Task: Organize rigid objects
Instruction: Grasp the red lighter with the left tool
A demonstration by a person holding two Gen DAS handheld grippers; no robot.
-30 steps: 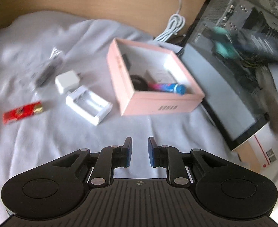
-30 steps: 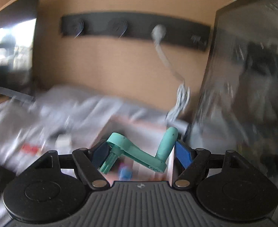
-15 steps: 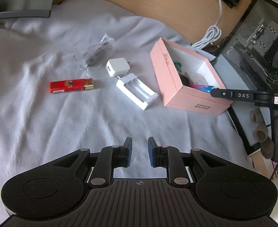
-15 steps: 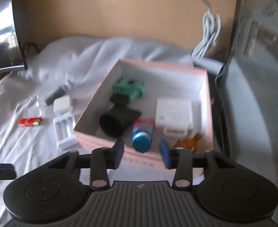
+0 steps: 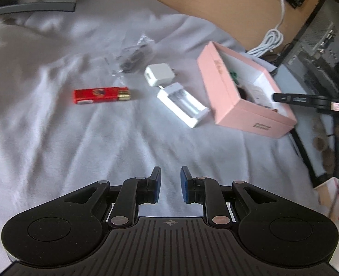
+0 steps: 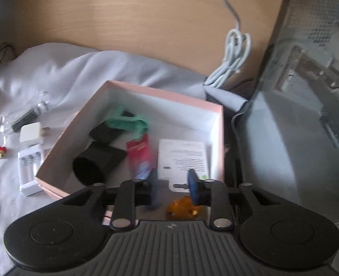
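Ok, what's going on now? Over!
Left hand-held gripper shut, empty. Right hand-held gripper opening, empty, over pink box. Red lighter, white charger on cloth, unobstructed.

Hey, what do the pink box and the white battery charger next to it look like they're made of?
The pink box looks like matte paperboard: thin straight walls, white inside, no shine. The white battery charger seems to be glossy moulded plastic, going by the bright highlights in its slots, though blur leaves this uncertain.

The left claw (image 5: 170, 184) is closed as far as it goes, with nothing in it, and points down at the cloth in front of the box (image 5: 229, 96). The right claw (image 6: 172, 182) hangs over the box, empty, its jaws opening.
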